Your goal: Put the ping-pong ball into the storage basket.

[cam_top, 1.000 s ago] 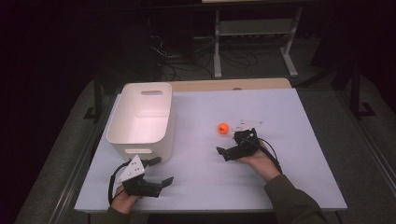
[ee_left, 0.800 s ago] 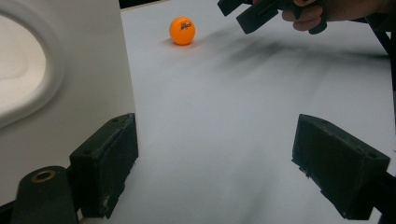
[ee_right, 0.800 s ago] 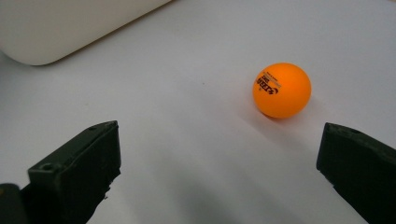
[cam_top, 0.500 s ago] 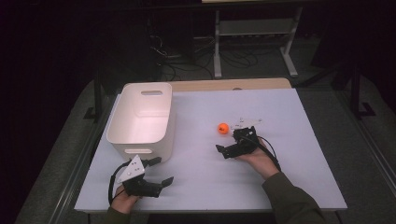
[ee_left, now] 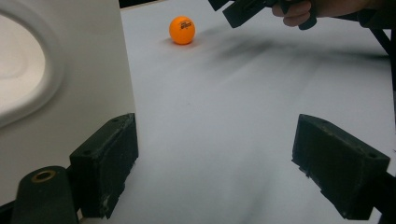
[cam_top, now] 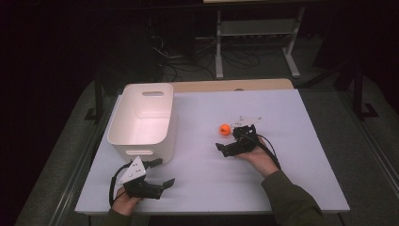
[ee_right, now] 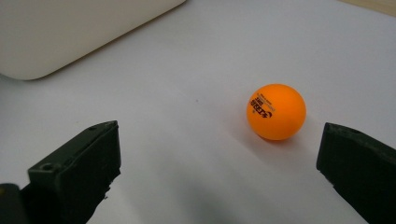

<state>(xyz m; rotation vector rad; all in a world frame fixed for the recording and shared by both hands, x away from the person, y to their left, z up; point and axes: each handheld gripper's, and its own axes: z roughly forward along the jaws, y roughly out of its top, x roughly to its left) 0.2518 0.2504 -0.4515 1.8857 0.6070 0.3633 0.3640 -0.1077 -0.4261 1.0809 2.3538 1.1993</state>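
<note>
An orange ping-pong ball (cam_top: pixel 225 128) lies on the white table (cam_top: pixel 301 155), to the right of the white bin (cam_top: pixel 141 151). My right gripper (cam_top: pixel 229 139) sits just short of the ball, open. In the right gripper view the ball (ee_right: pixel 276 111) rests ahead of the jaws, nearer the right one, with nothing between them (ee_right: pixel 219 163). Near the table's front left, beside the bin's near corner, my left gripper (cam_top: pixel 163 172) is open and empty. The left gripper view has the ball (ee_left: pixel 182 30) far ahead and the bin wall (ee_left: pixel 84 70) close to its left jaw.
The bin has a handle slot on its far wall and looks empty inside. Beyond the ball lies a small pale item (cam_top: pixel 249 117) on the table. A metal stand (cam_top: pixel 254 33) and cables lie on the dark floor beyond the table.
My right gripper has crept slightly left and forward towards the ball. The left gripper, ball and bin have stayed put.
</note>
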